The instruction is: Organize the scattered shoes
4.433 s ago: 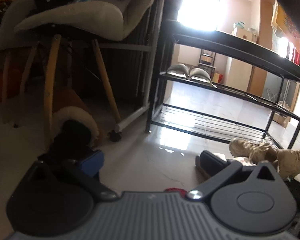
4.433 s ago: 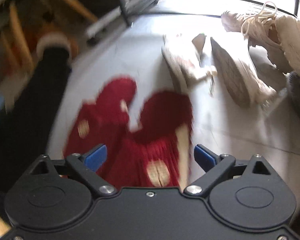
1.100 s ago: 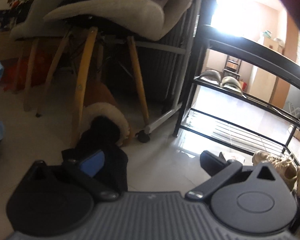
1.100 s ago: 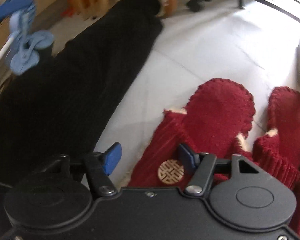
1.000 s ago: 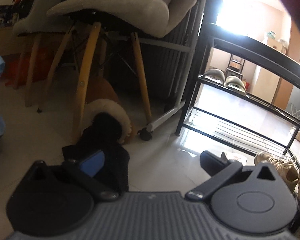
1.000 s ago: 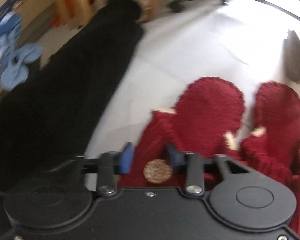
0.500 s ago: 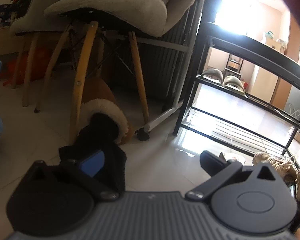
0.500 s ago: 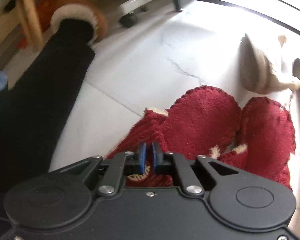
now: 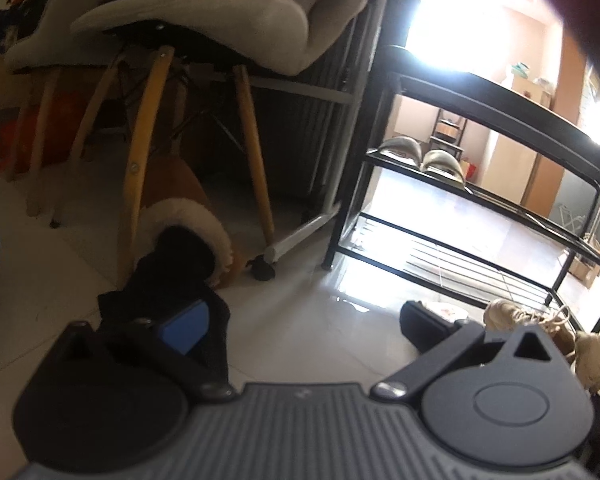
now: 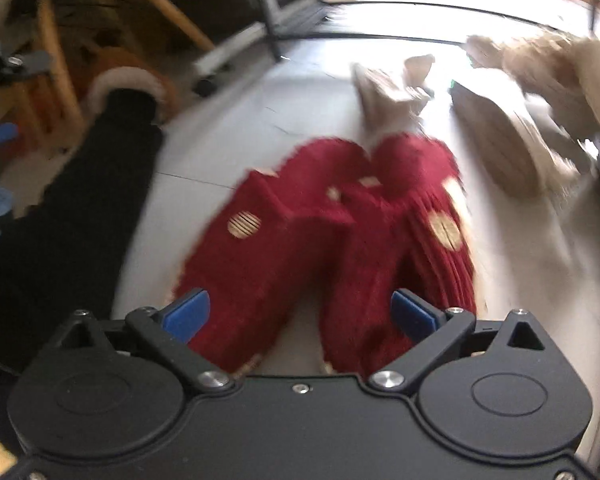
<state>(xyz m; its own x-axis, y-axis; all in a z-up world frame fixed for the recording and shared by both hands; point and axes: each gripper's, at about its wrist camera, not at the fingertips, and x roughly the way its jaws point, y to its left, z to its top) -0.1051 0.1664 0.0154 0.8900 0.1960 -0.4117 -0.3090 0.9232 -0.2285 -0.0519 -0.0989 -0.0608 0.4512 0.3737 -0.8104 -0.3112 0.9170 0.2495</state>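
Looking along the left tongs (image 9: pixel 300 322): jaws spread wide w/ nothing between them, just bare white tile floor (image 9: pixel 308 320). Black shoe rack (image 9: pixel 480 208) stands ahead on the right; a grey pair of shoes (image 9: pixel 420 158) sits on its middle shelf, lower wire shelf looks bare. Beige lace-up sneakers (image 9: pixel 540 324) lie on the floor at the rack's foot, partly behind the right finger. Wooden-legged chair (image 9: pixel 204 40) w/ grey seat at upper left. Below it a tan fleece-lined boot (image 9: pixel 188 220) worn on a leg in a black trouser (image 9: pixel 168 276).

Right wrist view, blurred: right tongs (image 10: pixel 300 312) point down at the floor, jaws opening and already wide apart. Pair of red knit slippers (image 10: pixel 340 232) lies side by side on the floor (image 10: pixel 220 140), heels twd the camera, sitting between the blue pads (image 10: pixel 186 312) but pads don't press on them. Pale sneakers (image 10: pixel 500 136) tipped on their sides just beyond the slippers, upper right. Black trouser leg and fleece boot at left.
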